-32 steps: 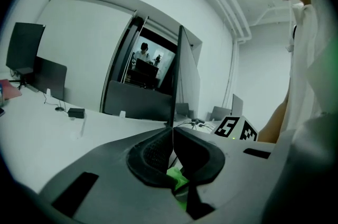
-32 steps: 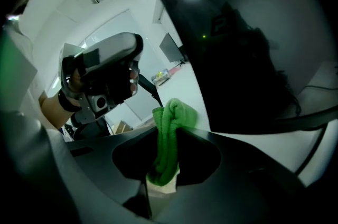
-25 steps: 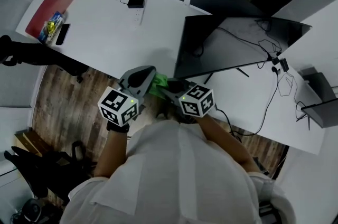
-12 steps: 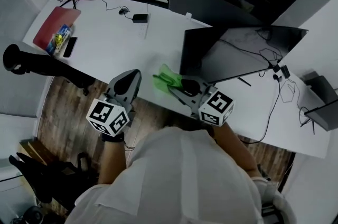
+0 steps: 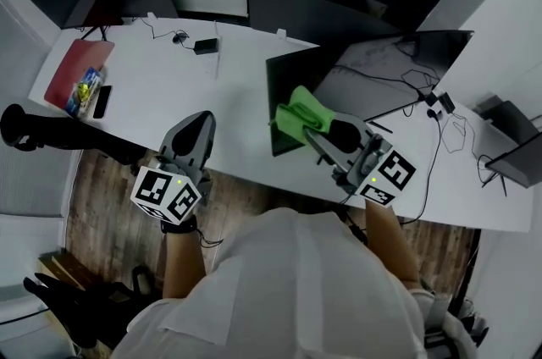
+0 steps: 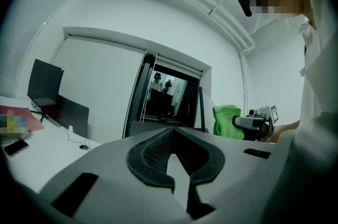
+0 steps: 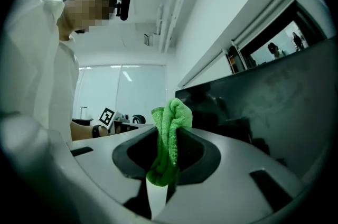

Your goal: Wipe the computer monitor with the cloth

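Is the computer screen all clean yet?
Not yet. Done: the green cloth is picked up, pinched in the right gripper. In hand: it's held up by the monitor, near one edge. Left: wiping the screen; the left gripper is shut, empty.

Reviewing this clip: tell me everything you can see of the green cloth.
The cloth is bright green, soft and fuzzy-looking like microfibre, bunched into folds. It is pinched between the jaws of the right tool, with a wad sticking out past the tips and a small end hanging behind them. It is held off the desk, in front of the dark screen of the monitor; whether it touches the screen cannot be told. Nothing else touches it.
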